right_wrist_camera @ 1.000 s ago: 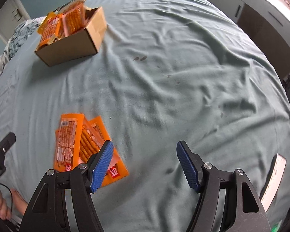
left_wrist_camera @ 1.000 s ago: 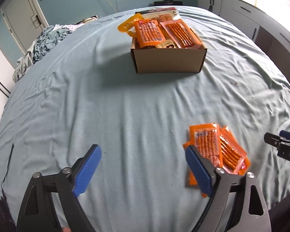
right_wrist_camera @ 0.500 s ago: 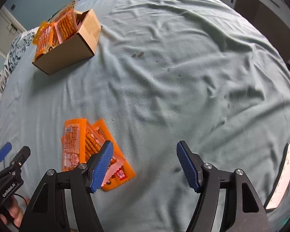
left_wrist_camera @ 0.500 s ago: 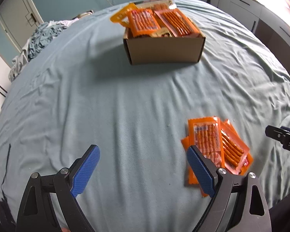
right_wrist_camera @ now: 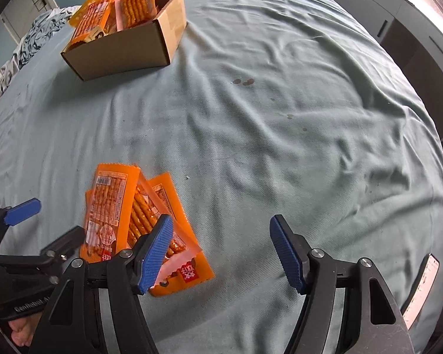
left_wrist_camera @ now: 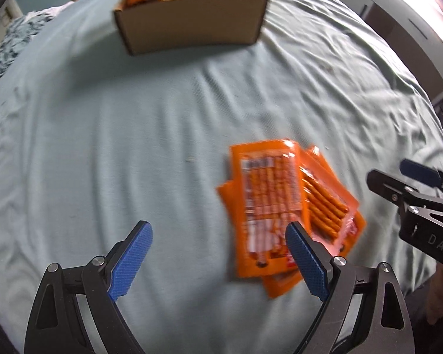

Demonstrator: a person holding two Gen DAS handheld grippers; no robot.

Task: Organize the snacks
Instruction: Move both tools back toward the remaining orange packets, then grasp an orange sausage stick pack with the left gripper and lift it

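Packets (left_wrist_camera: 268, 206) in orange wrappers lie in a loose, overlapping pile on the pale green sheet (left_wrist_camera: 133, 135) in the left wrist view, which is blurred. The left gripper (left_wrist_camera: 218, 256) points steeply down with its jaws wide and nothing between them; its right blue pad sits over the near edge of the pile, but whether it touches is unclear. Farther off stands a cardboard box (left_wrist_camera: 192, 29) stuffed with more orange packets, well apart from the pile. The right gripper (left_wrist_camera: 410, 188) enters from the right edge, beside the pile. In the right wrist view the right gripper (right_wrist_camera: 221, 247) also has its jaws wide and empty, its left pad over the pile (right_wrist_camera: 127, 206) and its right pad over bare sheet (right_wrist_camera: 280, 118). The left gripper (right_wrist_camera: 41, 221) shows at the lower left, just beside the pile. The box (right_wrist_camera: 118, 53) sits far back on the left, with rumpled cloth (right_wrist_camera: 29, 47) behind it. A phone (right_wrist_camera: 422, 289) lies at the right edge.
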